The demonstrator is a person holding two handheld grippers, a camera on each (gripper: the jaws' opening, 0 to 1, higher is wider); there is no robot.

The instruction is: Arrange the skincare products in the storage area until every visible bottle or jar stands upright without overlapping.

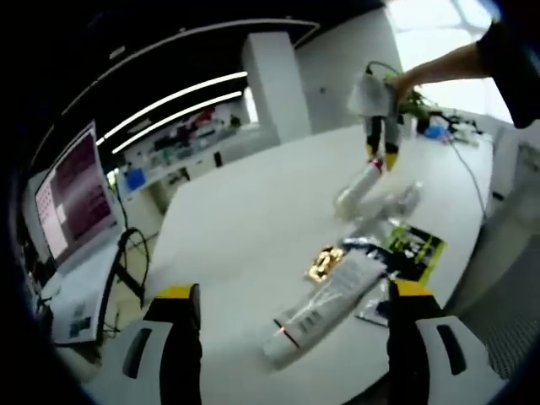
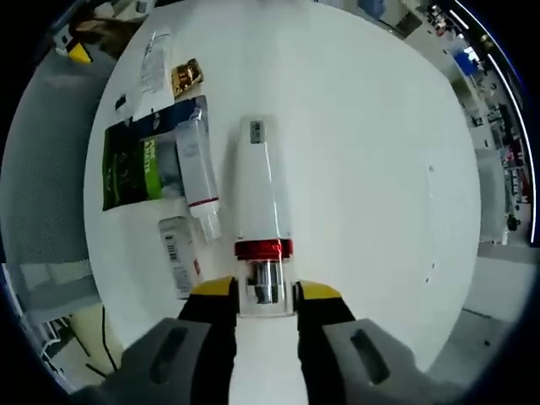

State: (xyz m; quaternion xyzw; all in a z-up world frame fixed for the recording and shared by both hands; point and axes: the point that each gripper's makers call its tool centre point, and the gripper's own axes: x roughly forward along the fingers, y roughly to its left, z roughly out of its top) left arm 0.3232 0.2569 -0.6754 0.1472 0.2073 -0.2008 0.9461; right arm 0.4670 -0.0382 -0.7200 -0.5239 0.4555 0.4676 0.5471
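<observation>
Fingers on the right gripper [image 2: 263, 297] are closed tight on the clear cap end of a white pump bottle [image 2: 258, 190] with a red band. It is held just over the big white counter [image 2: 363, 135], with its body sticking out away from the gripper. I think holding it by the top like this lets the person set its bottom down so it stands up.

In the left gripper view, the left gripper [image 1: 291, 337] has its fingers wide open with nothing between them. They wait on both sides of a white tube [image 1: 325, 308] that lies flat near the counter edge. That one looks like the next thing to lift.

Next biggest is a green and black packet [image 2: 135, 164], lying flat. The white tube rests partly on top of it, so those two overlap. A small clear bottle [image 2: 175, 249] lies on its side just beside the tube. A clear plastic wrap [image 2: 153, 59] sits farther off, and a little shiny gold thing [image 2: 186, 78] is near it.

Nothing stands up yet, so I think the job is just starting.
</observation>
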